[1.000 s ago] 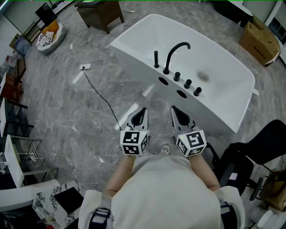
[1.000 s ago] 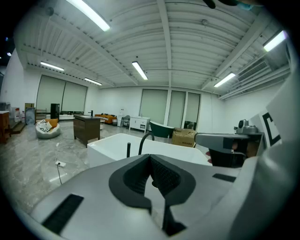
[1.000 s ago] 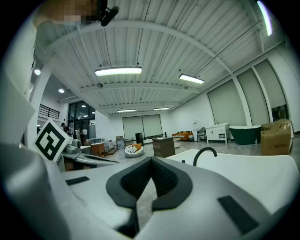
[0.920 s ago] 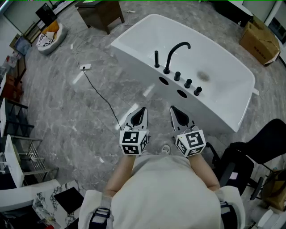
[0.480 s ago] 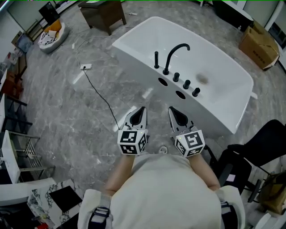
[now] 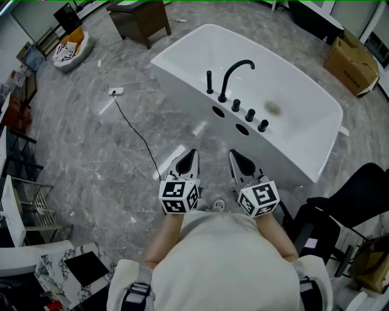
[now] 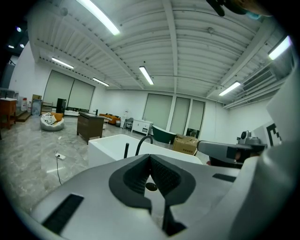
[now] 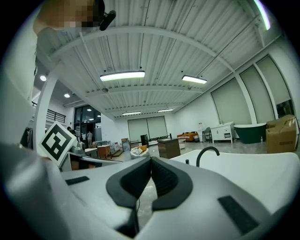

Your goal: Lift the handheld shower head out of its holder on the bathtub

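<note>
The white bathtub [image 6: 182, 51] stands on the grey floor ahead of me. On its near rim the handheld shower head [image 6: 209, 82] stands upright as a thin black rod, left of the arched black faucet [image 6: 234, 73] and a row of black knobs [image 6: 250, 114]. My left gripper [image 6: 193, 152] and right gripper [image 6: 231, 152] hover side by side short of the tub's side wall, both shut with nothing in them. In the left gripper view the shower head [image 7: 126, 150] and faucet [image 7: 143, 143] show above the shut jaws. The right gripper view also shows the faucet [image 8: 206, 154].
A black cable [image 6: 137, 130] runs across the floor from a white power strip [image 6: 115, 90] towards my feet. A dark wooden cabinet [image 6: 138, 18] stands behind the tub, a cardboard box [image 6: 349, 51] at far right, a black chair [image 6: 352, 200] at my right, and metal racks [image 6: 30, 206] at left.
Both grippers have shifted a little along with the head view, so the tub's fittings sit slightly further left. Both stay shut and short of the tub.
</note>
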Action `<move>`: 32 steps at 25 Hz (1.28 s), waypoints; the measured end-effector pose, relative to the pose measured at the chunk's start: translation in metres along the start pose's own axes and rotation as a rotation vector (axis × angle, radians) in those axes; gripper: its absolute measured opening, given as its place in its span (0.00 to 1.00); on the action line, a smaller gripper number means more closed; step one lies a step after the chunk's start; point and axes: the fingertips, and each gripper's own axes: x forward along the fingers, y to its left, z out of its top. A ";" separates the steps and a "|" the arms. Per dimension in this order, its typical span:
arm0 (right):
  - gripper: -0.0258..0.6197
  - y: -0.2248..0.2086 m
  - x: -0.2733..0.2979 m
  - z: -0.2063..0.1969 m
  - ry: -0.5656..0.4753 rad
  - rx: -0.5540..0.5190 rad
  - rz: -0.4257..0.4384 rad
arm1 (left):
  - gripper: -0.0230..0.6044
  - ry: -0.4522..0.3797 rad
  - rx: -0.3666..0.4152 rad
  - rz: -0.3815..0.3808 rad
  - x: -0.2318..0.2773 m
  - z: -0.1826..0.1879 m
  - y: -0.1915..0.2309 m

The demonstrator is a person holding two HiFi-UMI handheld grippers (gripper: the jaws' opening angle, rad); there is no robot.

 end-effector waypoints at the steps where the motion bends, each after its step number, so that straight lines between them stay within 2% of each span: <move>1: 0.07 0.000 -0.001 -0.002 0.003 0.005 0.000 | 0.07 0.002 -0.005 -0.001 -0.001 -0.001 -0.001; 12: 0.07 -0.011 0.011 -0.011 0.032 0.016 0.009 | 0.07 0.013 -0.034 0.020 0.013 -0.003 0.012; 21: 0.07 -0.063 0.048 0.000 0.036 0.005 -0.029 | 0.07 0.017 -0.051 0.026 0.076 0.013 0.034; 32: 0.07 -0.117 0.130 0.030 0.042 -0.008 -0.030 | 0.07 0.050 -0.055 0.014 0.162 0.045 0.069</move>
